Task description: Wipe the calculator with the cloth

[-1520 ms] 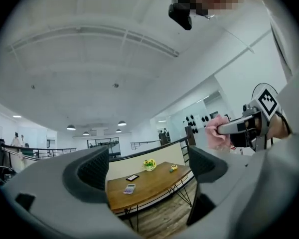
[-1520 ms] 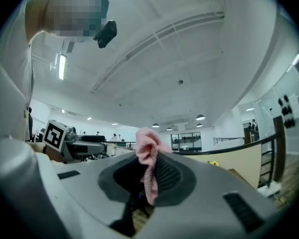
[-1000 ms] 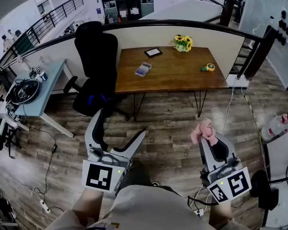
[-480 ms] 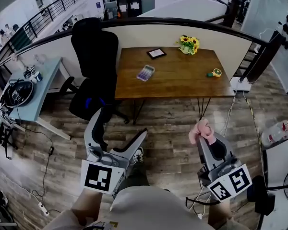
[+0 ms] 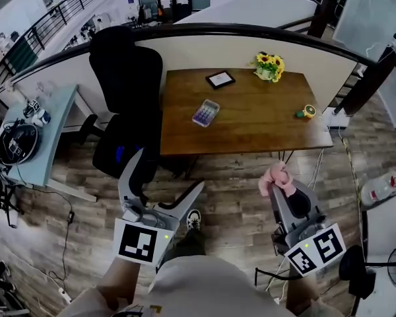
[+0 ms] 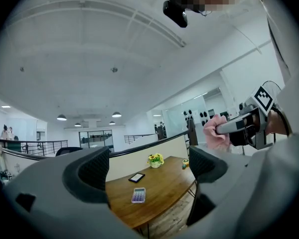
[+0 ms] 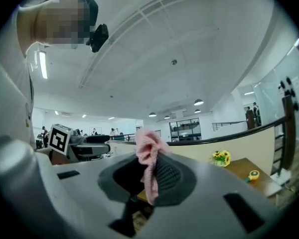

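Clamps soft, likely featherlight pink fluffy cloth (image 5: 276, 176) by 1 bunched end, lower right, in right gripper (image 5: 282, 193); holds left gripper (image 5: 166, 172) agape, empty.

1. A wooden table (image 5: 251, 121) stands beside a low wall
2. The calculator (image 5: 205, 113) lies left of centre
3. A dark tablet (image 5: 220, 79) and sunflowers (image 5: 269, 67) sit near the back edge
4. A small yellow-green item (image 5: 307, 112) lies near the right edge

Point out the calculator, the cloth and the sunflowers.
calculator (image 5: 205, 113), head view, middle of its keypad
cloth (image 5: 275, 178), head view, its pink bunched top
sunflowers (image 5: 269, 67), head view, the yellow blooms
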The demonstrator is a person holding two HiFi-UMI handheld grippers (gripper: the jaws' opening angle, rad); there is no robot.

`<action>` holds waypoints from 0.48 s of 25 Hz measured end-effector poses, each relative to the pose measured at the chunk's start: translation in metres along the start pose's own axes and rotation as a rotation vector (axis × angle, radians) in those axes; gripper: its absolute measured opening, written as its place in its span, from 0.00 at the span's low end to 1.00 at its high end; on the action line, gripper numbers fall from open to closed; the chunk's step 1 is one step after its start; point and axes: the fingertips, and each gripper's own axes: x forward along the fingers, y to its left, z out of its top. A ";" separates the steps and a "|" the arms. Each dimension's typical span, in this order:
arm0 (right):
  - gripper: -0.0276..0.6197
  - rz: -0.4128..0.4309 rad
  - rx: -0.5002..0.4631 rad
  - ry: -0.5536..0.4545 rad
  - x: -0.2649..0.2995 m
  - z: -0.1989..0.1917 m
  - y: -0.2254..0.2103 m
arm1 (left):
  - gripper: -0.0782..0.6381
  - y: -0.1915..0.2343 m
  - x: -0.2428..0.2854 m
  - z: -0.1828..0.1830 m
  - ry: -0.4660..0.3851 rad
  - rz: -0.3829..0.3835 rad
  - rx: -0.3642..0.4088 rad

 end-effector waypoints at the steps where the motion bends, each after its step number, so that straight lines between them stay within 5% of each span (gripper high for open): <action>1: 0.13 -0.002 0.001 0.007 0.014 -0.001 -0.003 | 0.78 0.010 0.008 -0.003 0.005 -0.003 0.001; 12: 0.13 0.001 -0.028 0.075 0.153 -0.004 -0.026 | 0.78 0.107 0.090 -0.032 0.030 -0.037 -0.026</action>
